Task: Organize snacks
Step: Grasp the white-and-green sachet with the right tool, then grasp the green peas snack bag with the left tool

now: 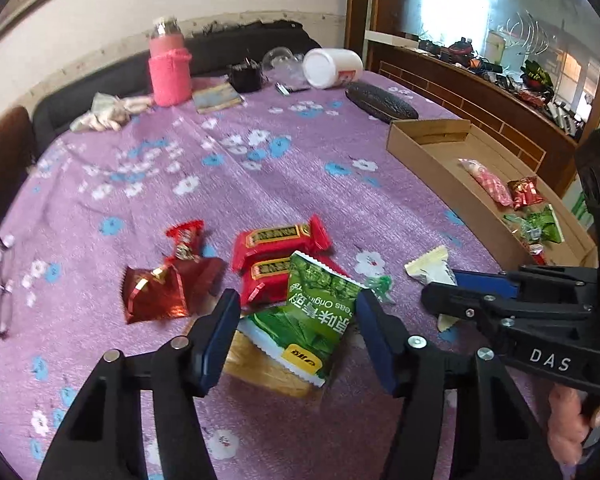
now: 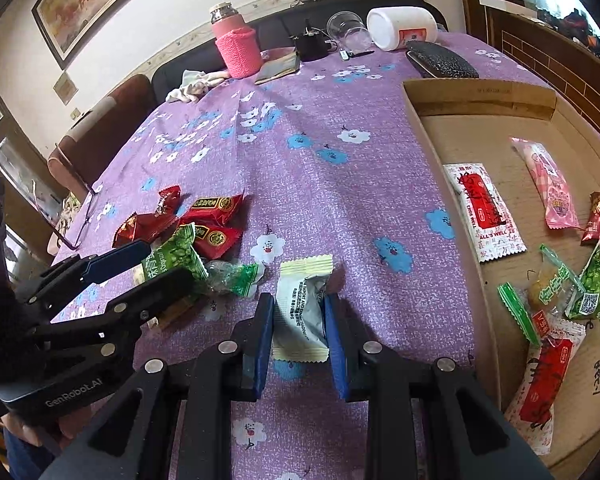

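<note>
Seen from the left wrist, the table (image 1: 300,184) wore a crinkled purple cloth printed with blue and white flowers. On it lay glossy foil snacks: 2 flat red bars (image 1: 278,258) stacked, a dark red pyramid pouch (image 1: 156,292), and a small red twisted sweet (image 1: 185,240). The left gripper (image 1: 298,330) stood about half open, its blue pads flanking a green pea packet (image 1: 320,308) with a serrated edge; whether either pad touched it could not be told. That packet overlapped the red bars and a tan wrapper underneath, mostly hidden. At the right edge the right gripper (image 1: 466,286) reached in sideways, covering most of a pale cream packet (image 1: 430,266). A shallow cardboard tray (image 1: 424,160) held pink, red and green packets, partly cut off by that gripper's body.

Next, from the right wrist, the right gripper (image 2: 298,332) was clamped on the pale cream packet (image 2: 300,312), its blue pads pinching the crimped, crumpled wrapper against the cloth. The cardboard tray (image 2: 440,184) lay just right, holding a flat white-and-red sachet (image 2: 484,212), a pink packet (image 2: 550,184), and green wrappers, some cropped. The left gripper (image 2: 156,266) straddled the green pea packet (image 2: 176,256) at the left.
</note>
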